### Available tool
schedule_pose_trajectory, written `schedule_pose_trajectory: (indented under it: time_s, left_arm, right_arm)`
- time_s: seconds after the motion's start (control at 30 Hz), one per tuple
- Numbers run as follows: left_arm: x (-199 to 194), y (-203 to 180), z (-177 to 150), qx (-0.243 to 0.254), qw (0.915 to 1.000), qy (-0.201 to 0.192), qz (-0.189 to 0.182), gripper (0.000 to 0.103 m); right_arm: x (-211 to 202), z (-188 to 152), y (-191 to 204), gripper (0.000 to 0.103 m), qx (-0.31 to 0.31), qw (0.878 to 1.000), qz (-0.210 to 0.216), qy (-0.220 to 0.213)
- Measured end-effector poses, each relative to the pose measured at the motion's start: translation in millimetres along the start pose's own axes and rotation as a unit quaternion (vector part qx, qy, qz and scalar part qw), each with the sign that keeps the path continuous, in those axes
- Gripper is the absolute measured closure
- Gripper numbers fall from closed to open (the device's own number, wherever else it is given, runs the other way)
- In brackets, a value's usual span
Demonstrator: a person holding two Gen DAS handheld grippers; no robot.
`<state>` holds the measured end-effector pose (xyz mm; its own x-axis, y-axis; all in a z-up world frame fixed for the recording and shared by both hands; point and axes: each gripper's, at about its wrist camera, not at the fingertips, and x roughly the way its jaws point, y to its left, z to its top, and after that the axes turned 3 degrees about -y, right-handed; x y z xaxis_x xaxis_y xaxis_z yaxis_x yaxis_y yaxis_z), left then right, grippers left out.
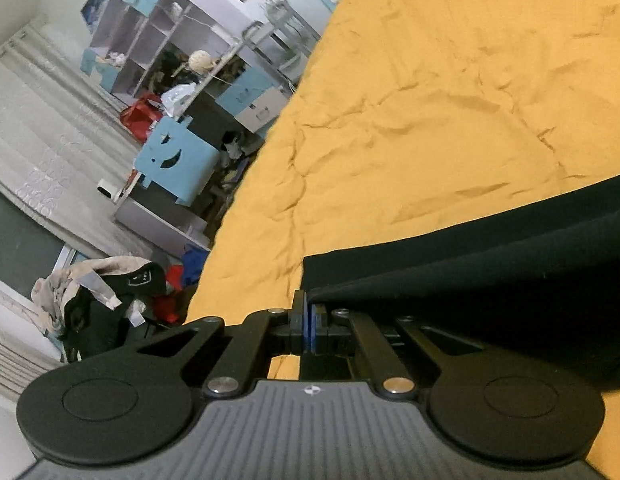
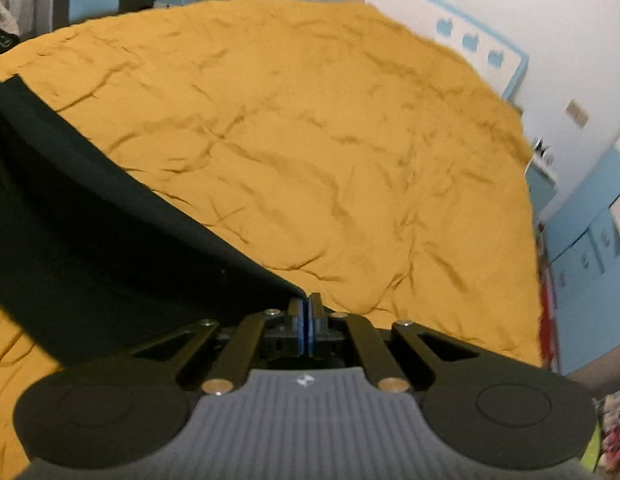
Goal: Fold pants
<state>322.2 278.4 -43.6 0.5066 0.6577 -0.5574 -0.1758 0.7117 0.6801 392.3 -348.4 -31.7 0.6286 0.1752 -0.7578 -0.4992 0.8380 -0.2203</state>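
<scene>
1. While the left gripper (image 1: 309,314) pinches a corner of the black fabric pants (image 1: 490,264), its jaws are clamped tight on the cloth.
2. Likewise, the right gripper (image 2: 309,312) grips another corner.
3. Between them the pants hang above the wrinkled mustard-yellow bedspread (image 2: 310,140).

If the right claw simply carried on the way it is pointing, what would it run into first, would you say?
Most likely the yellow bedspread. The right claw, shut on a corner of the black pants, points down at bare cover ahead, with the pants trailing off to the side. Depth is hard to judge in this fisheye view.
</scene>
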Motion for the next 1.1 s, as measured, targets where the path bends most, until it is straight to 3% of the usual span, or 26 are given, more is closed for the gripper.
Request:
schedule_pose_trajectory:
  time_s: [0.23,0.47,0.57,0.67,0.8,0.93,1.1]
  left_arm:
    - [46.2,-43.0,22.5,0.065,0.9974,0.031,0.01,0.102]
    - [79.7,-70.0,26.7,0.085,0.9947,0.057,0.01,0.102]
    - [85.4,-75.4,25.9,0.078,0.9951,0.061,0.011,0.094]
    - [82.2,-73.8,25.2,0.052,0.9977,0.041,0.014,0.085]
    - [69.3,-59.2,29.7,-0.012,0.9997,0.013,0.014,0.073]
    - [41.1,-44.1,30.8,-0.057,0.9982,-0.019,0.0,0.07]
    - [4.1,-32.9,22.5,-0.117,0.9912,-0.032,-0.052,0.07]
  right_arm:
    - [92.1,1.2,-16.9,0.103,0.045,0.996,0.036,0.07]
    - [125.4,-3.4,-18.2,0.103,0.069,0.992,0.047,0.091]
    - [129.7,-7.3,-21.3,0.1,0.082,0.991,0.047,0.091]
    - [131.5,-9.8,-24.7,0.082,0.097,0.991,0.032,0.09]
    - [121.5,-10.8,-30.2,0.077,0.124,0.989,0.03,0.076]
    - [87.1,-16.9,-43.3,0.071,0.17,0.984,0.029,0.049]
    - [51.3,-45.6,-77.5,0.071,0.256,0.966,0.043,0.019]
